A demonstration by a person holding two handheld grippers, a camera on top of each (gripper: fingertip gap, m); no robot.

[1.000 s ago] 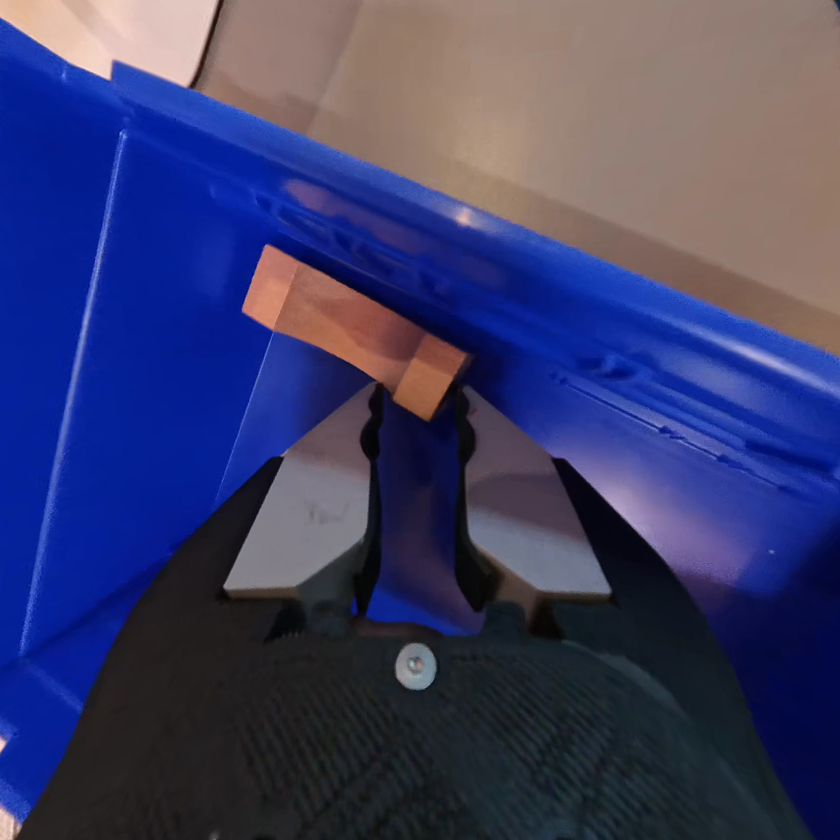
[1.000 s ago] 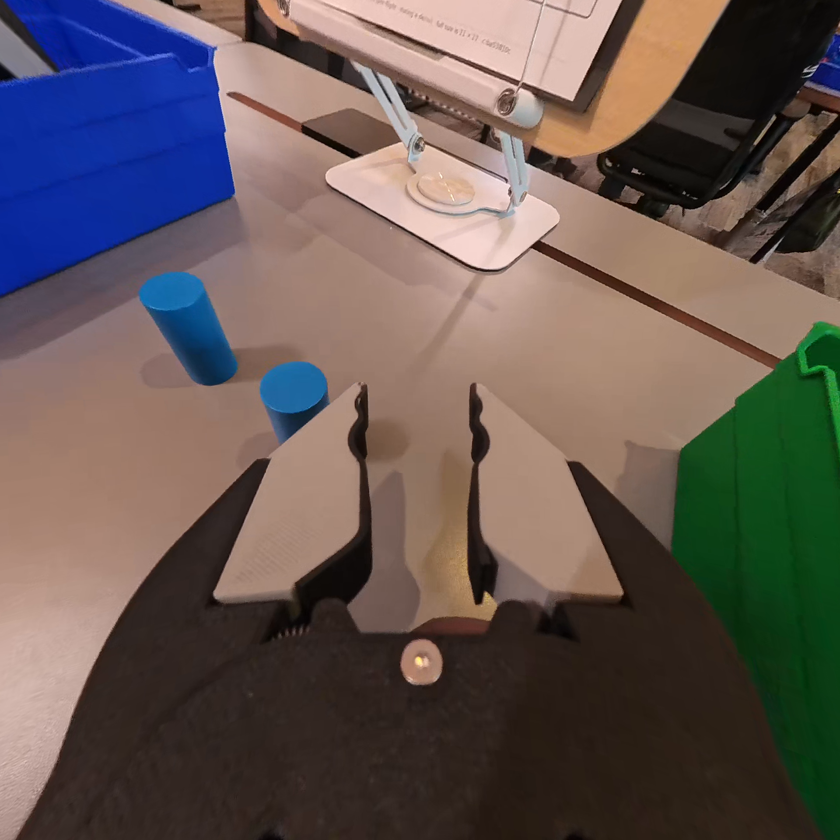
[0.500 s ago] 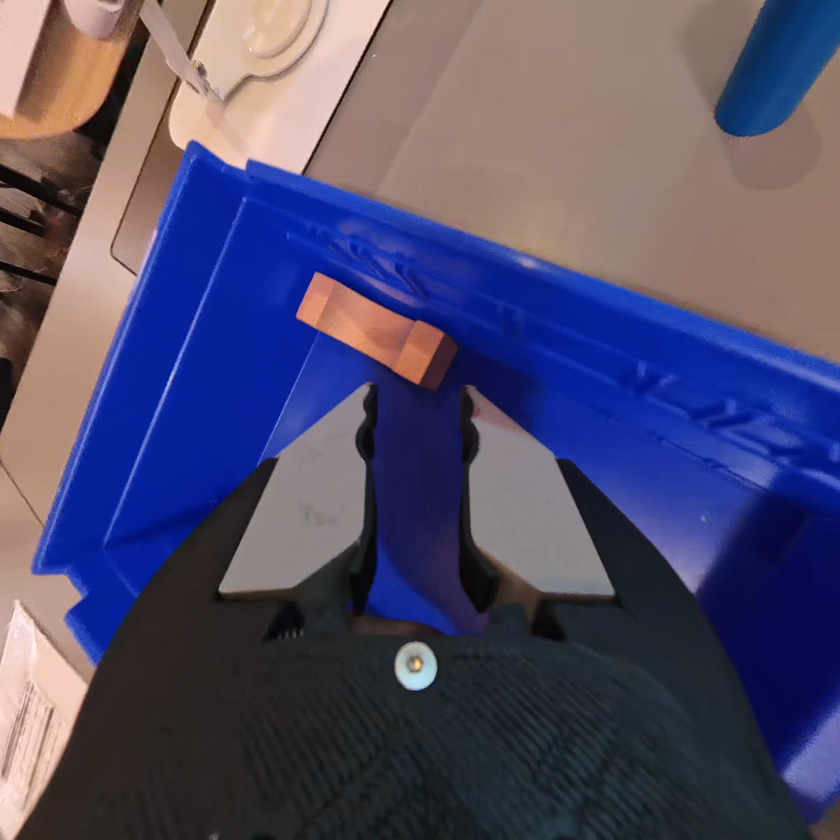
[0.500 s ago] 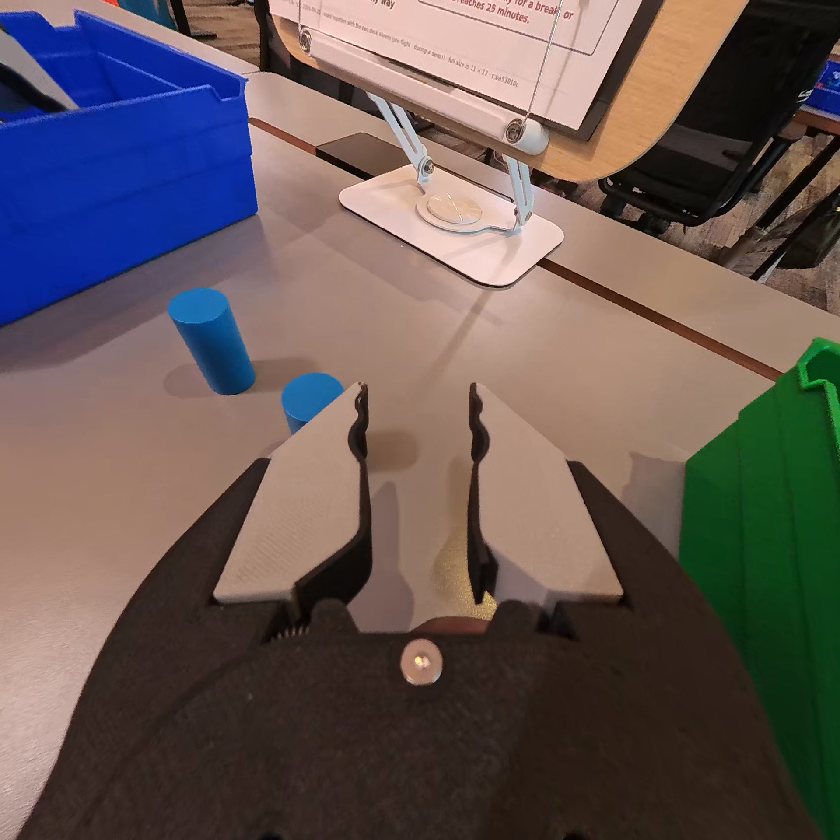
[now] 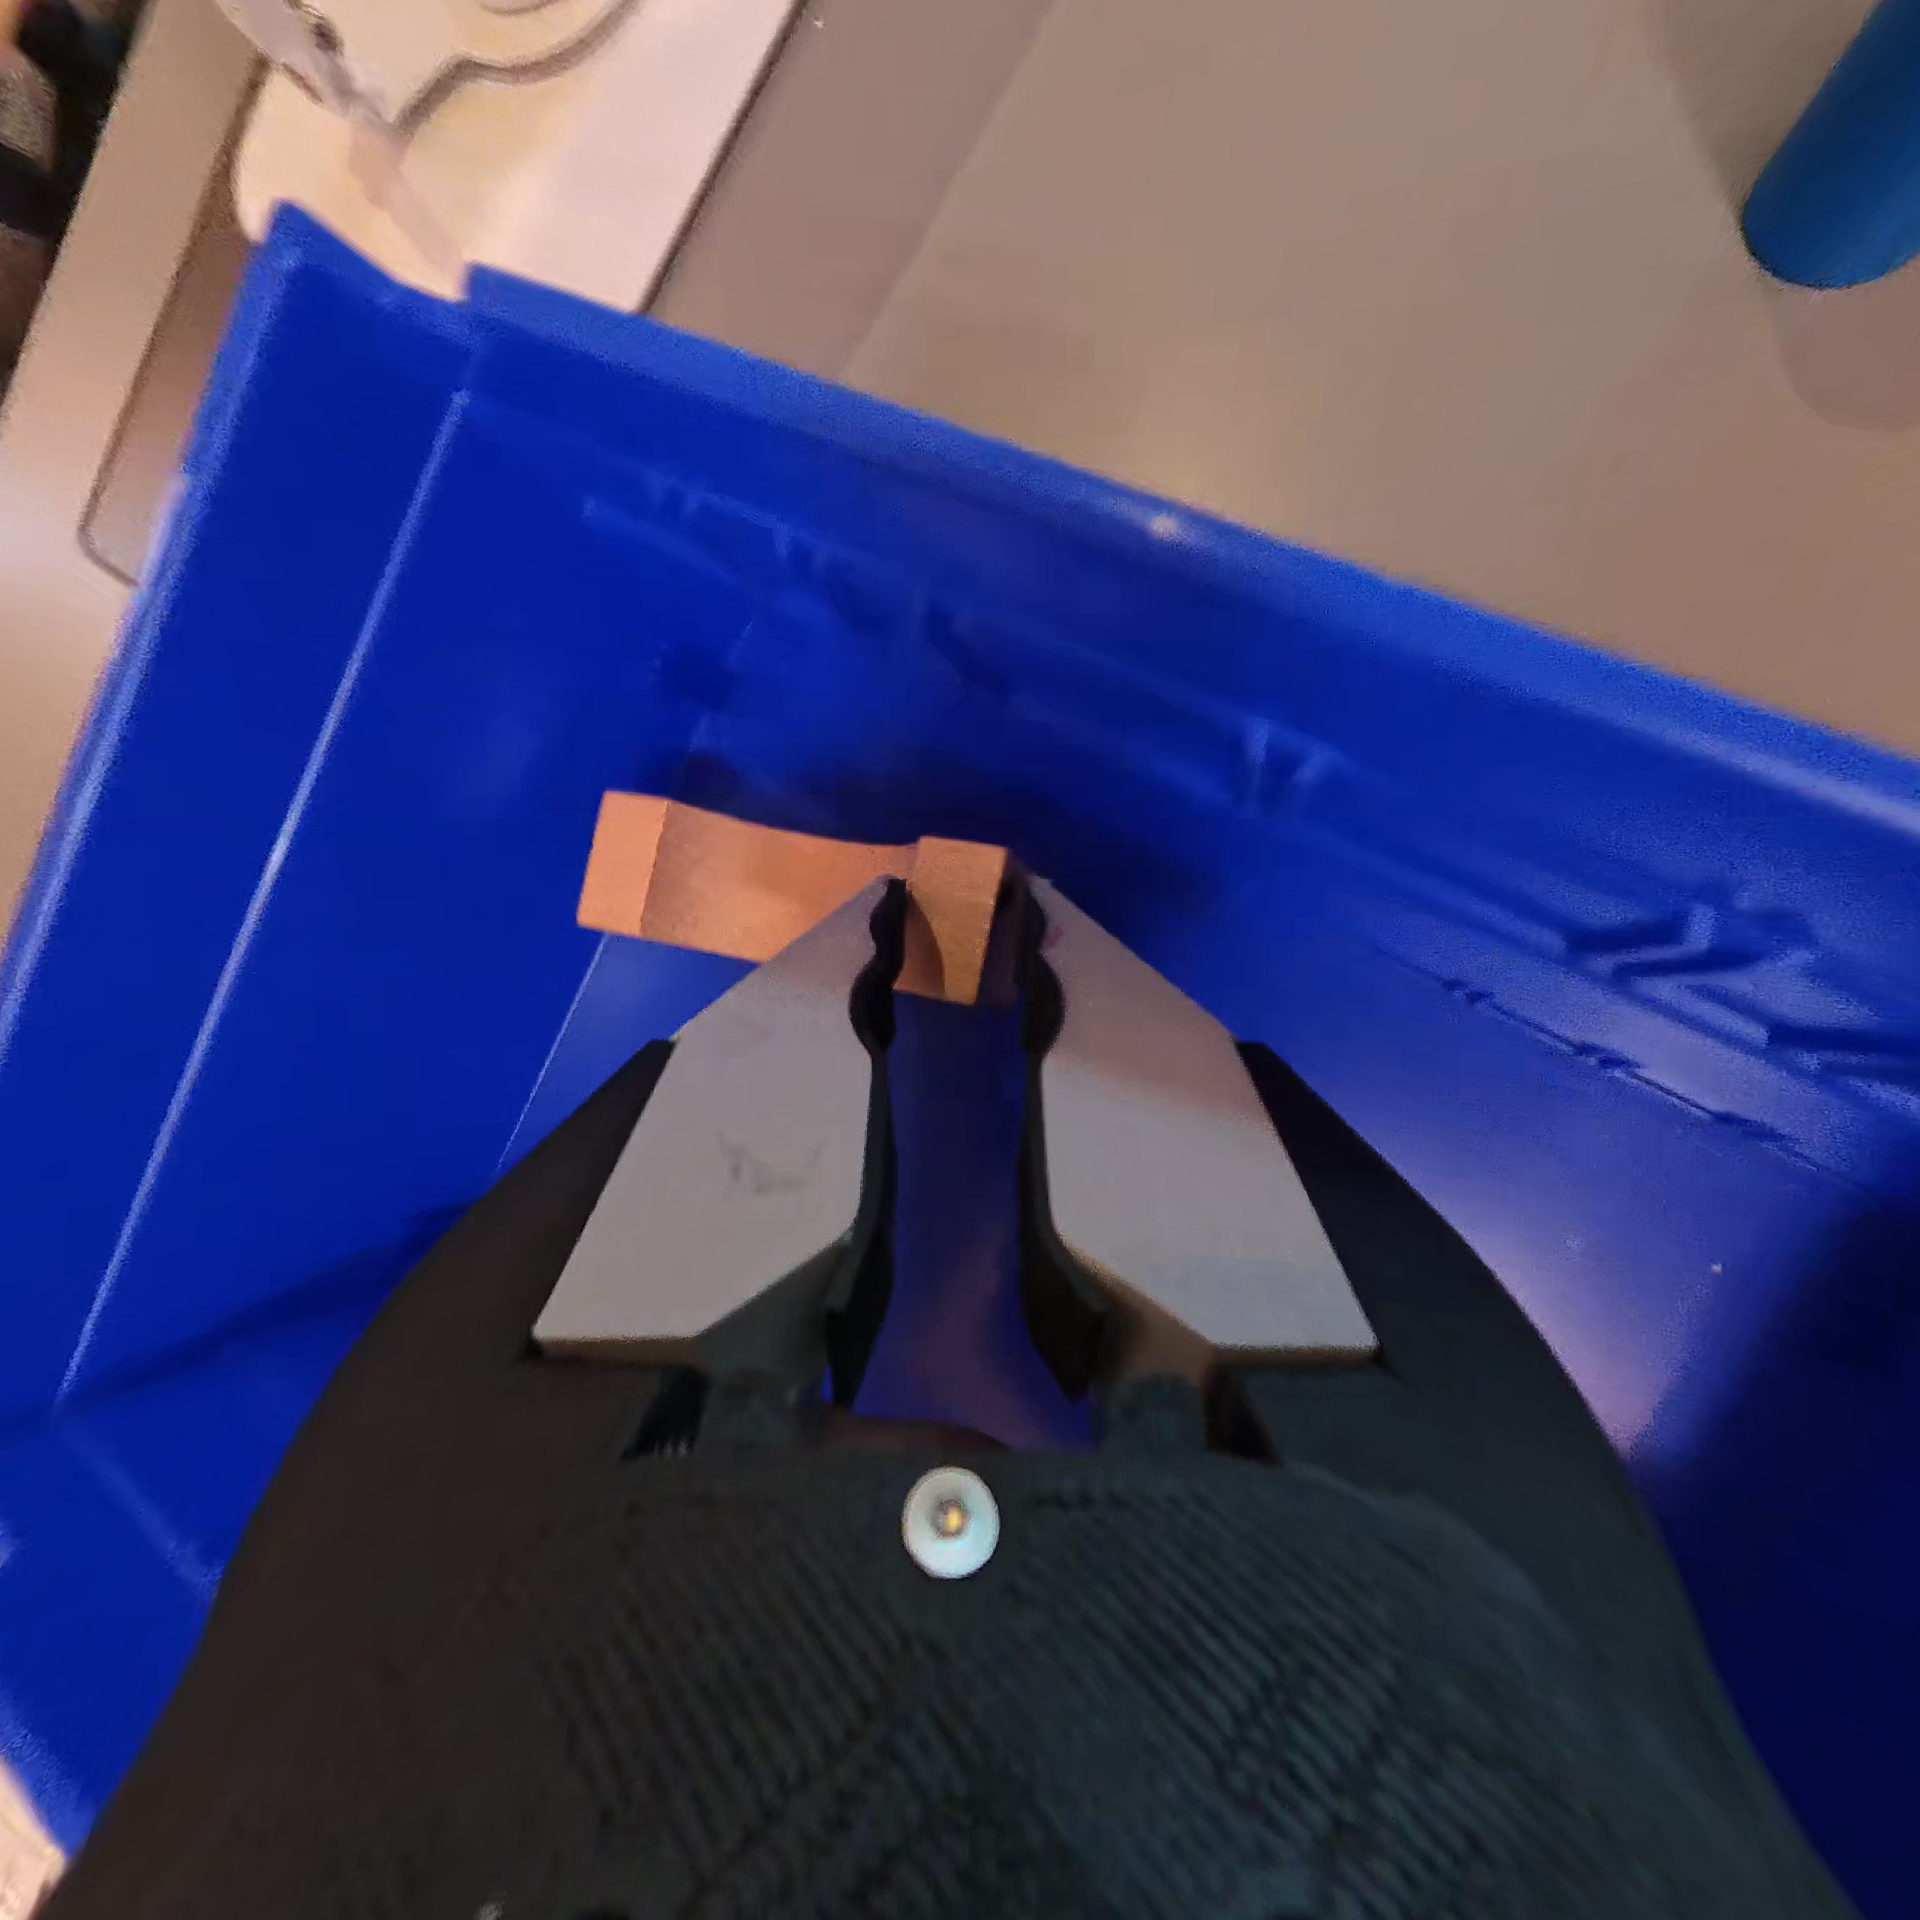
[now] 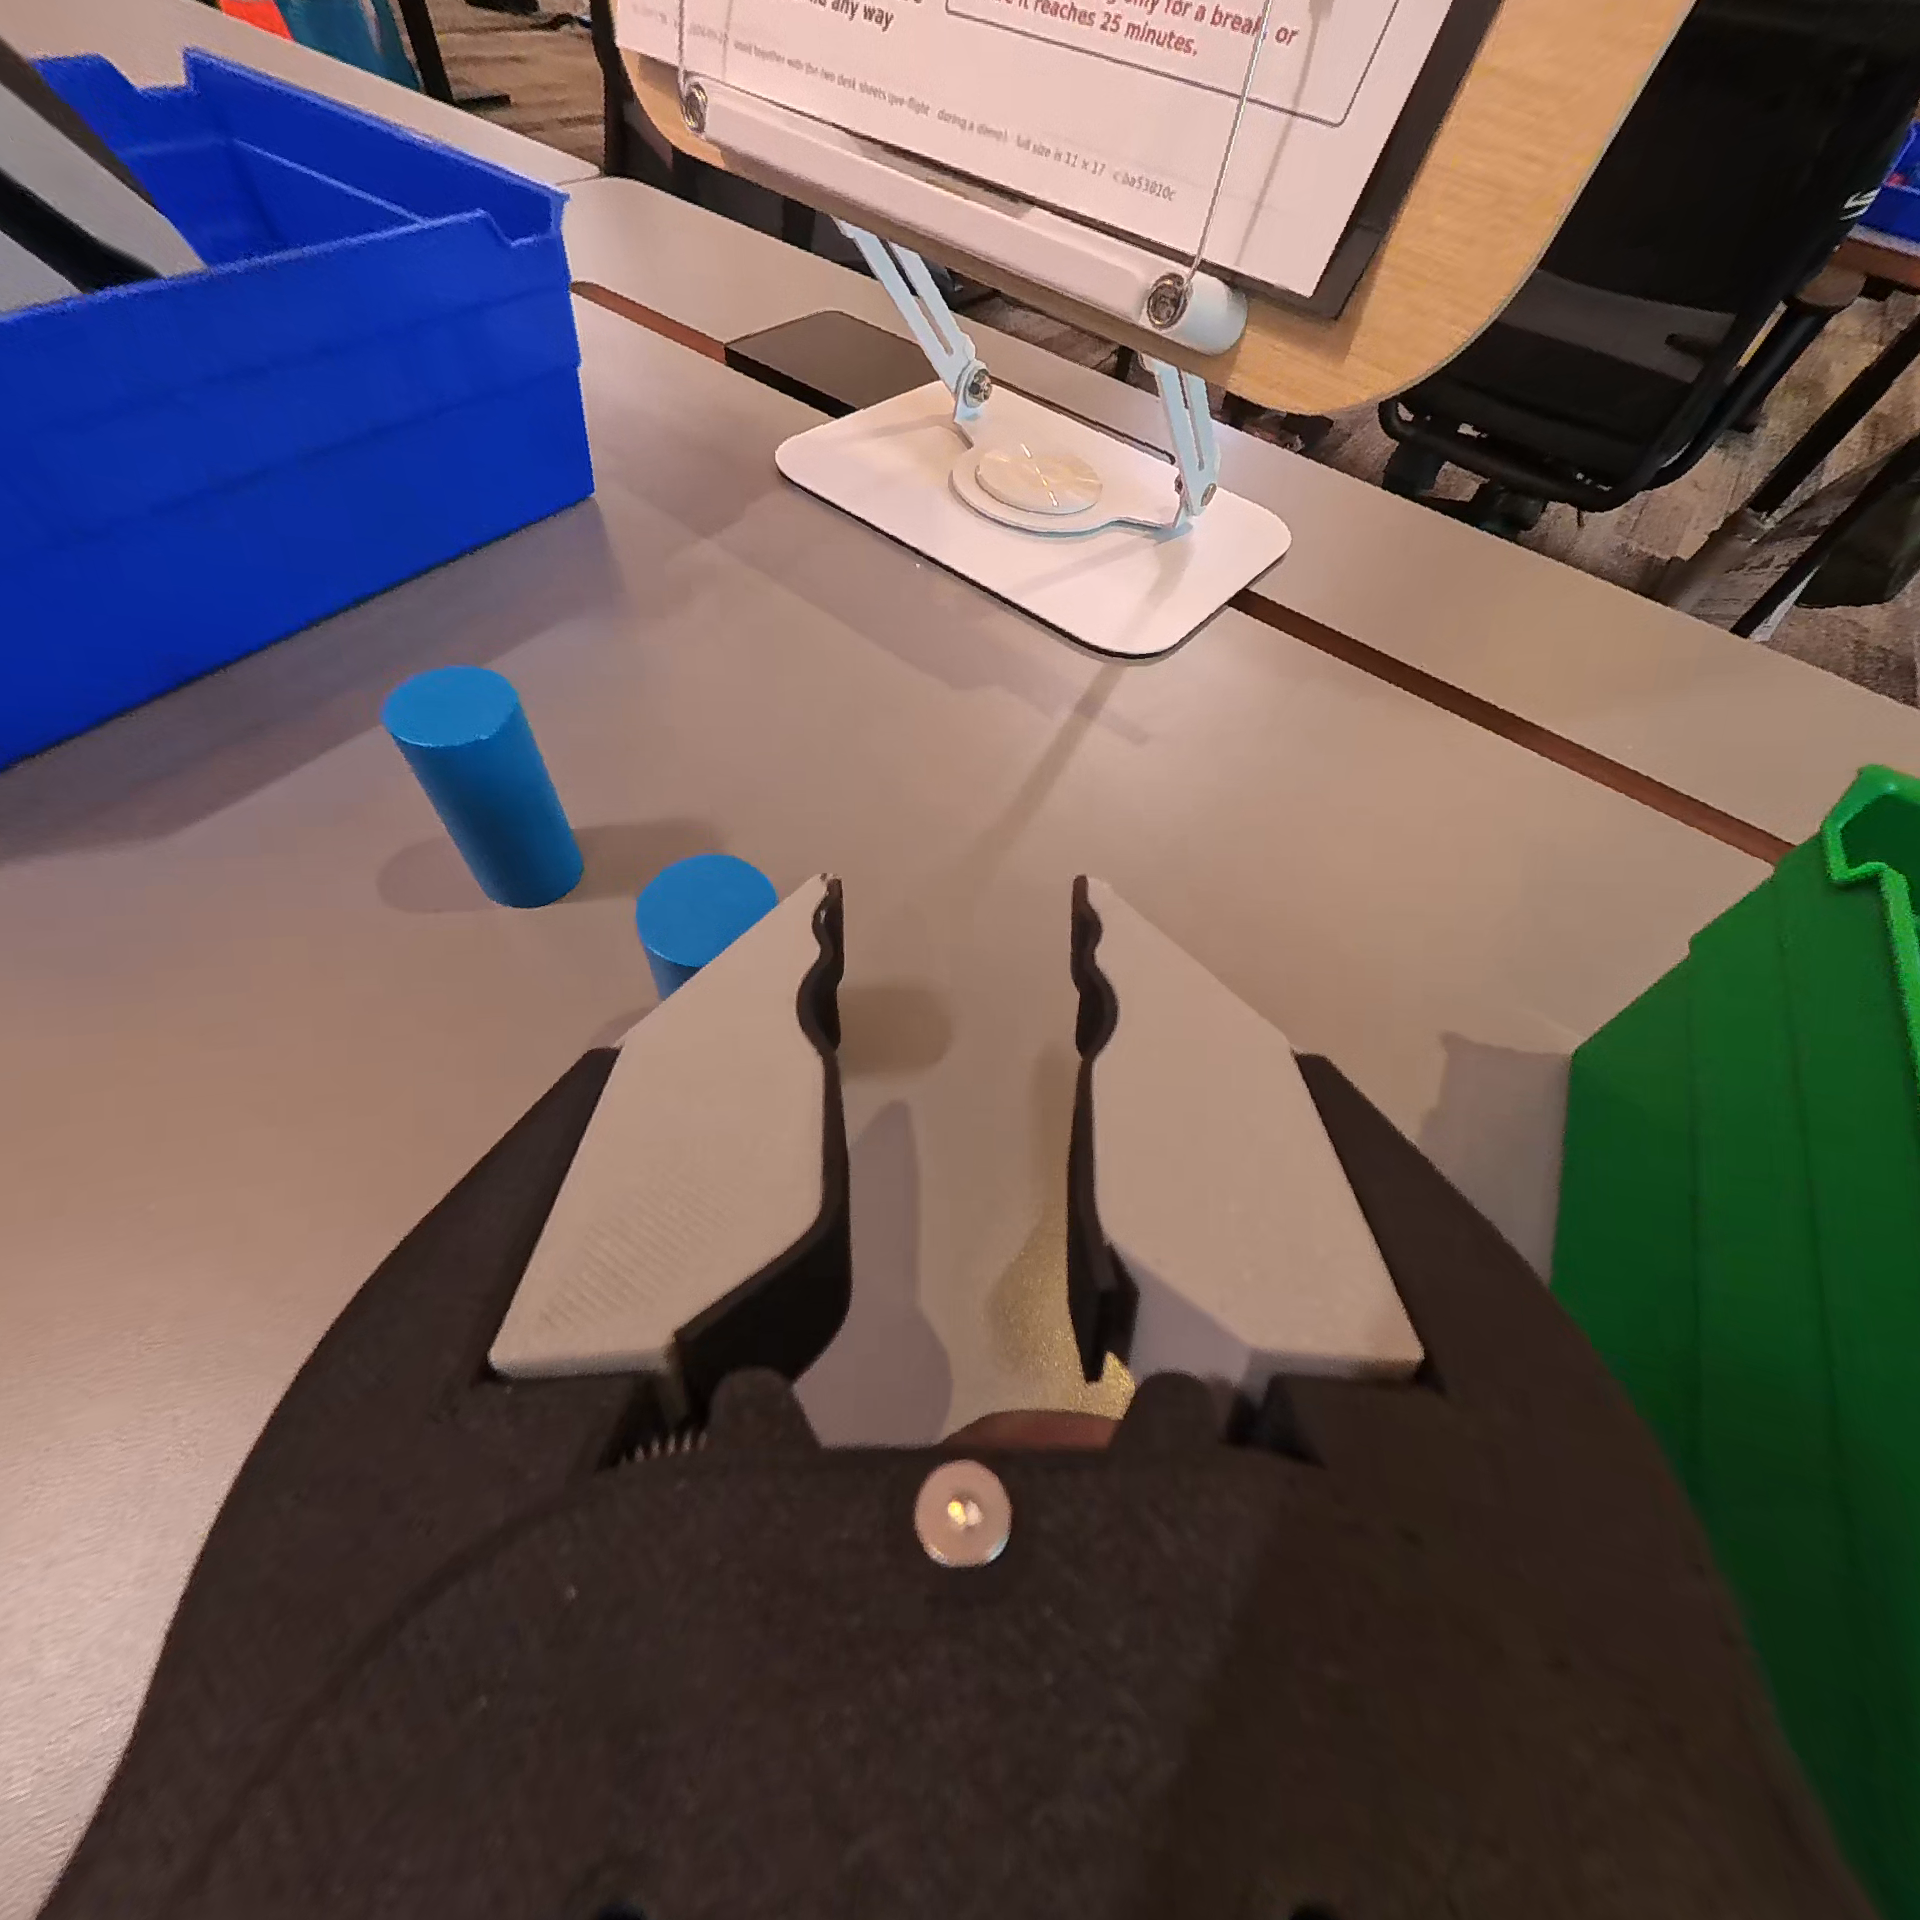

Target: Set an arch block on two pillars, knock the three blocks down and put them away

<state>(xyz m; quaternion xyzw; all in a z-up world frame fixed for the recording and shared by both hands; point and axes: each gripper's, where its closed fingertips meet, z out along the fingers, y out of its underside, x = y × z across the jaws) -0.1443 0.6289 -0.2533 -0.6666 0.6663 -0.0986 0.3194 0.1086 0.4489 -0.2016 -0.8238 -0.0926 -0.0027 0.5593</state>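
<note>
1. The left gripper (image 5: pixel 954 914) points down into the blue bin (image 5: pixel 1351 831). Its two fingers are close around one end of the arch block (image 5: pixel 748 894), and they look like they pinch it.
2. The arch block is brown wood. It sits inside the blue bin, close to the far wall, and its long part sticks out to the left of the fingers. The view is a bit blurry, so I cannot tell if it rests on the bin floor.
3. Past the bin wall is the grey table (image 5: pixel 1351 312). One blue pillar (image 5: pixel 1839 177) shows at the far right edge of that view.
4. The right gripper (image 6: pixel 954 914) hangs over the table. Its fingers are apart and nothing is between them.
5. A green bin (image 6: pixel 1766 1247) is close on the right.
6. A short-looking pillar (image 6: pixel 698 914) stands just left of the left finger tip, partly hidden by it.
7. The other pillar (image 6: pixel 480 781) stands a bit farther left. The two pillars are near each other but do not touch.
8. The blue bin is farther back on the left.
9. A white stand (image 6: pixel 1039 520) is at the far side of the table. It holds up a board with paper (image 6: pixel 1039 125) on it.
</note>
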